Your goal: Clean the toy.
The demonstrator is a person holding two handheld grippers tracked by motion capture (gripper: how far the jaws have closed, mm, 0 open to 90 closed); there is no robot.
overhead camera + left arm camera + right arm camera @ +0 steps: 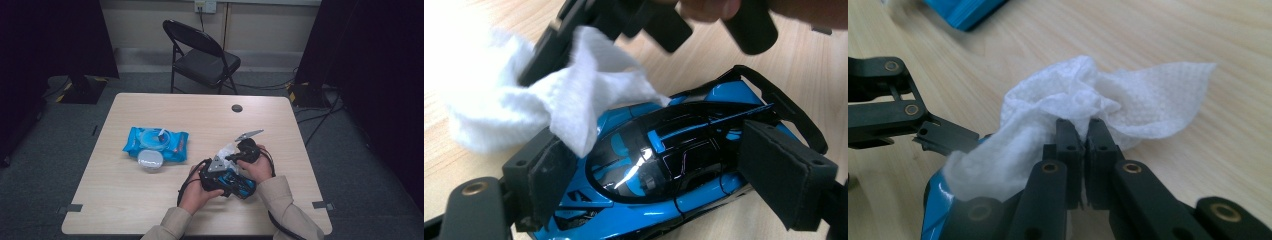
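Your left hand-held gripper (649, 175) clamps the blue toy car (664, 165) across its sides, near the tabletop (150, 200) front edge, right of the blue wipes pack (156, 143). Your right hand-held gripper (1079, 131) pinches the white wipe (1058, 110) tight, draped on the car's end.

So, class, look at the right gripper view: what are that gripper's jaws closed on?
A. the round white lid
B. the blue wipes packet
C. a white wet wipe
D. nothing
C: the right gripper has its jaws pinched together on a crumpled white wet wipe, which drapes onto the blue toy car held between the left gripper pads.
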